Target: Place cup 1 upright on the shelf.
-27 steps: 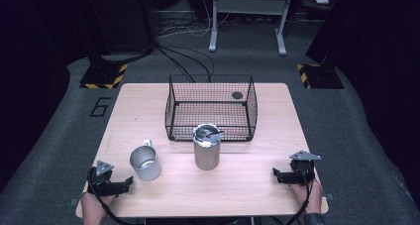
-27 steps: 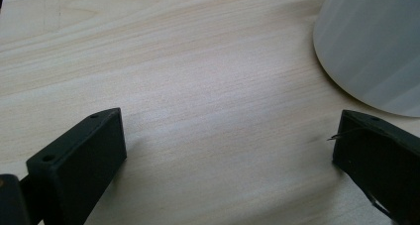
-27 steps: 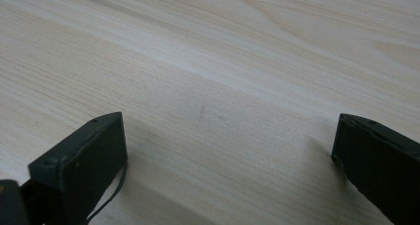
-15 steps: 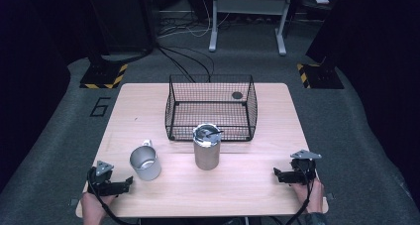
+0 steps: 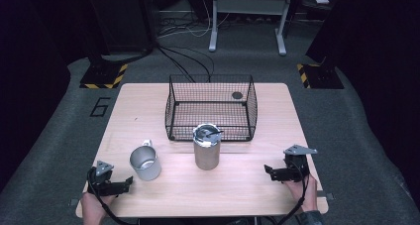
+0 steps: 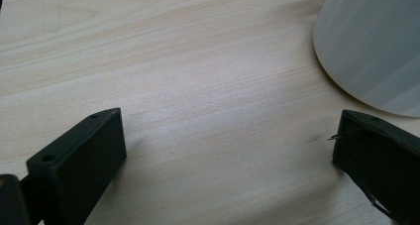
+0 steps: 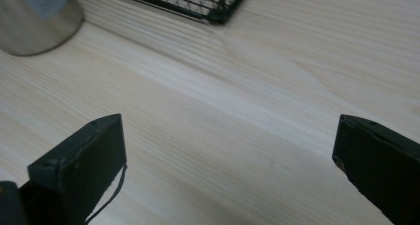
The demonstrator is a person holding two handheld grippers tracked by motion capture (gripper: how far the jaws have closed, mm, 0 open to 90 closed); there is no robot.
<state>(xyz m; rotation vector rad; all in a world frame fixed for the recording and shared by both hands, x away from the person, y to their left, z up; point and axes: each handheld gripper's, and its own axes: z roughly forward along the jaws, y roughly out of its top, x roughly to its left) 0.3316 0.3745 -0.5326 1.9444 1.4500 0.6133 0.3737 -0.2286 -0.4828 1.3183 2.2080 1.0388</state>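
With both claws resting on the near edge of the worktop [image 5: 237, 195], the work in hand appears to be a first approach. The left claw [image 5: 130, 180] is spread wide, holding nothing, just near-left of the mug [image 5: 145, 163]. The right claw [image 5: 267, 169] is equally wide and empty, well apart from the canister [image 5: 206, 147]. Advance level and centre the jaws on the body before closing. The high view shows the wire basket [image 5: 212, 107] beyond; the left gripper view shows the mug's wall [image 6: 371, 46] just beside one jaw.
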